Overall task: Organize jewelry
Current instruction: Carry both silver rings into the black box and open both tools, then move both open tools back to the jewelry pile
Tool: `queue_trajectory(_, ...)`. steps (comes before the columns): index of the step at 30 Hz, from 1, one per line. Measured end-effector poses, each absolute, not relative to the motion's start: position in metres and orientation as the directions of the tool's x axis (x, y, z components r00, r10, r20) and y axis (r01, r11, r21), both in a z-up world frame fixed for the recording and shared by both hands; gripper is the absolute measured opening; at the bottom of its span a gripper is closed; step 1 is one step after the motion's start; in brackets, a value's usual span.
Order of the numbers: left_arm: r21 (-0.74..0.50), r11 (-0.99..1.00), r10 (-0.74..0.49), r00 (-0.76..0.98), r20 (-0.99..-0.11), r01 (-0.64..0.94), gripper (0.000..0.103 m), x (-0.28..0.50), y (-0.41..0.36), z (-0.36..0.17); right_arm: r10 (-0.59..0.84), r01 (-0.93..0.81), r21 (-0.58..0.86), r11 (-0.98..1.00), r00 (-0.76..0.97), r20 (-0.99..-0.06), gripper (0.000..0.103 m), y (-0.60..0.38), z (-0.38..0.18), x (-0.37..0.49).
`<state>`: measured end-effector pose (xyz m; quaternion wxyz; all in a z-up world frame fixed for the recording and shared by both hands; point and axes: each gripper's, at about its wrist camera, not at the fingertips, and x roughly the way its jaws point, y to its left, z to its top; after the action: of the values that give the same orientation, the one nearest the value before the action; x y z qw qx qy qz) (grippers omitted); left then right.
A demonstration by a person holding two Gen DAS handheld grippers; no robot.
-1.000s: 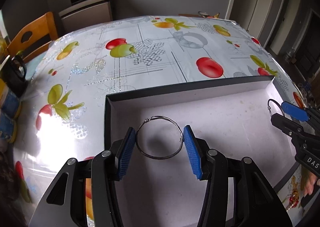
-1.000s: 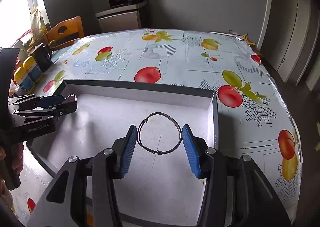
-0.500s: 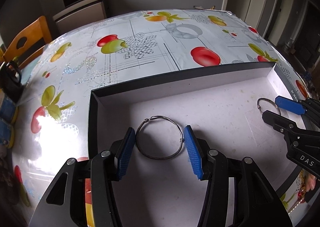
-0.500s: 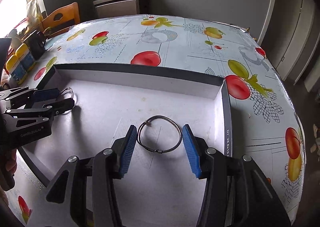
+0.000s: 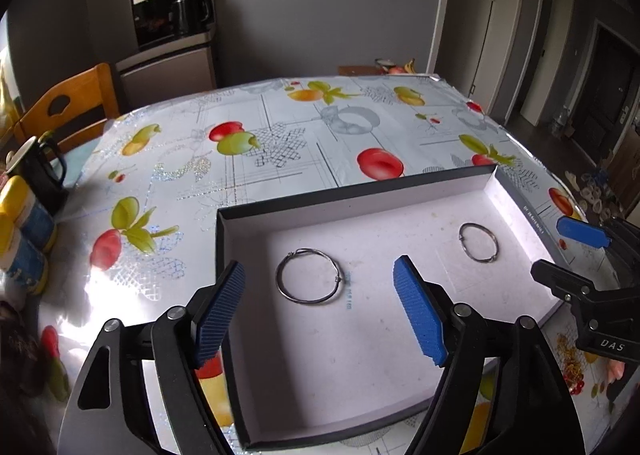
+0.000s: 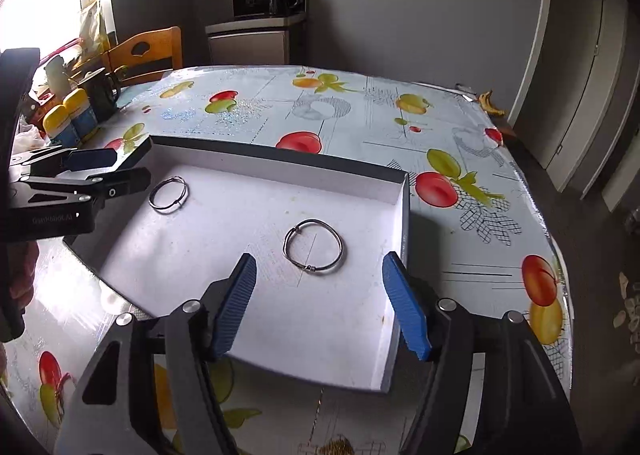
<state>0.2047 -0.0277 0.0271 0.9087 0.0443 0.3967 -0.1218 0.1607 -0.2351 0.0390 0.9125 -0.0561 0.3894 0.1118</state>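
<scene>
Two thin silver wire bangles lie flat on the white floor of a shallow black-walled cardboard box [image 5: 352,191], well apart from each other. The box sits on a table covered by a glossy white oilcloth printed with red, green and orange fruit [image 5: 280,143].

The left bangle [image 5: 309,275] rests near the box's left wall, and the left gripper [image 5: 320,307], black with ribbed blue pads, hangs over it with its jaws spread. They have just been opening, and the pads are clear of the wire on both sides, so the bangle is released and only lies in line with the gap. In the right wrist view the same gripper [image 6: 106,171] shows side-on at the left edge, with that bangle [image 6: 168,194] just beyond its tips.

The right bangle [image 6: 313,247] lies near the box's right wall (its wire twist points toward the camera). The right gripper [image 6: 320,301] has likewise just been opening; its jaws stand wide and touch nothing. From the left wrist view this gripper [image 5: 568,255] enters at the right edge, the second bangle [image 5: 478,242] lying free beside it.

At the table's far left stand a black mug [image 5: 38,171] and yellow-capped blue containers [image 5: 24,231], beside a wooden chair [image 5: 68,107].
</scene>
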Motion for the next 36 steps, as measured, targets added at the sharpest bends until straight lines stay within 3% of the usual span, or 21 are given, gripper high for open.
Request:
queue_trajectory(3, -0.013, 0.968, -0.186, 0.689, -0.701, 0.249, 0.086, 0.188, -0.024, 0.041, 0.179, -0.262, -0.013, 0.965, 0.694, -0.698, 0.077, -0.24, 0.056, 0.14)
queue_trajectory(6, -0.014, 0.967, -0.198, 0.719, -0.666, 0.254, 0.091, 0.17, -0.022, 0.054, 0.189, -0.259, -0.007, 0.966, 0.722, -0.666, 0.089, -0.247, 0.073, 0.12)
queue_trajectory(15, -0.002, 0.957, -0.232, 0.757, -0.611, 0.291, 0.097, 0.094, -0.005, 0.074, 0.229, -0.281, 0.018, 0.96, 0.742, -0.63, 0.097, -0.259, 0.085, 0.06)
queue_trajectory(23, -0.019, 0.947, -0.244, 0.679, -0.692, 0.32, 0.098, 0.039, 0.012, 0.042, 0.249, -0.311, 0.029, 0.95, 0.7, -0.669, 0.097, -0.264, 0.071, 0.026)
queue_trajectory(30, -0.108, 0.944, -0.299, 0.672, -0.677, 0.311, 0.098, 0.003, 0.024, 0.012, 0.264, -0.352, 0.014, 0.936, 0.675, -0.689, 0.097, -0.257, 0.053, -0.004)
queue_trajectory(36, -0.047, 0.939, -0.275, 0.662, -0.697, 0.341, 0.098, -0.011, 0.01, -0.006, 0.32, -0.41, 0.056, 0.91, 0.611, -0.724, 0.097, -0.241, 0.03, -0.018)
